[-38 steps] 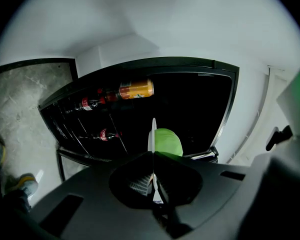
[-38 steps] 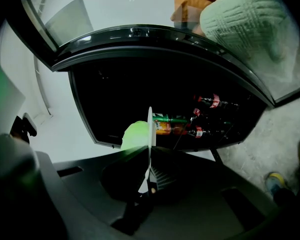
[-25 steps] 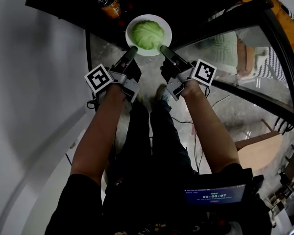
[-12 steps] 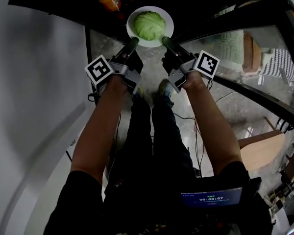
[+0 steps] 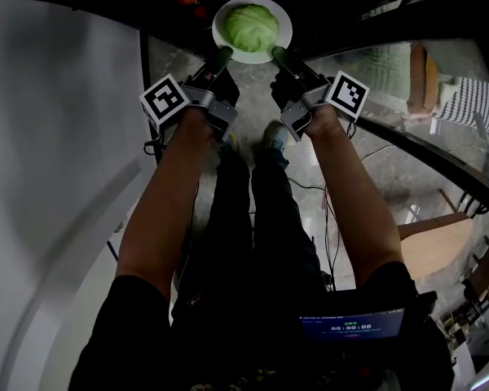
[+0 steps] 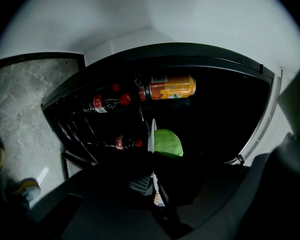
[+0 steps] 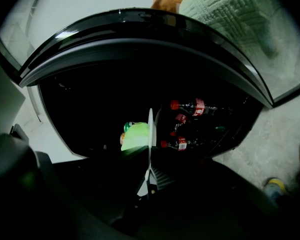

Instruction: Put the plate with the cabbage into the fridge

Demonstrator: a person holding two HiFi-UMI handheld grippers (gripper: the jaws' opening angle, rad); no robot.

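A white plate (image 5: 283, 41) carries a green cabbage (image 5: 248, 24) and hangs at the dark mouth of the open fridge (image 5: 342, 6). My left gripper (image 5: 220, 56) is shut on the plate's near-left rim. My right gripper (image 5: 278, 56) is shut on its near-right rim. In the left gripper view the plate (image 6: 152, 136) stands edge-on between the jaws of the left gripper (image 6: 153, 176), with the cabbage (image 6: 169, 141) to its right. In the right gripper view the plate (image 7: 150, 129) is also edge-on in the right gripper (image 7: 148, 176), cabbage (image 7: 135, 136) to its left.
Inside the fridge lie an orange can (image 6: 172, 86) and red-capped cola bottles (image 6: 106, 102) on dark wire racks. The glass fridge door (image 5: 424, 80) stands open at the right. A white wall (image 5: 57, 137) runs along the left. The person's legs and shoes (image 5: 273, 137) are below on marble floor.
Both grippers have carried the plate and cabbage forward, farther into the fridge opening. The can and bottles now look closer in the gripper views.
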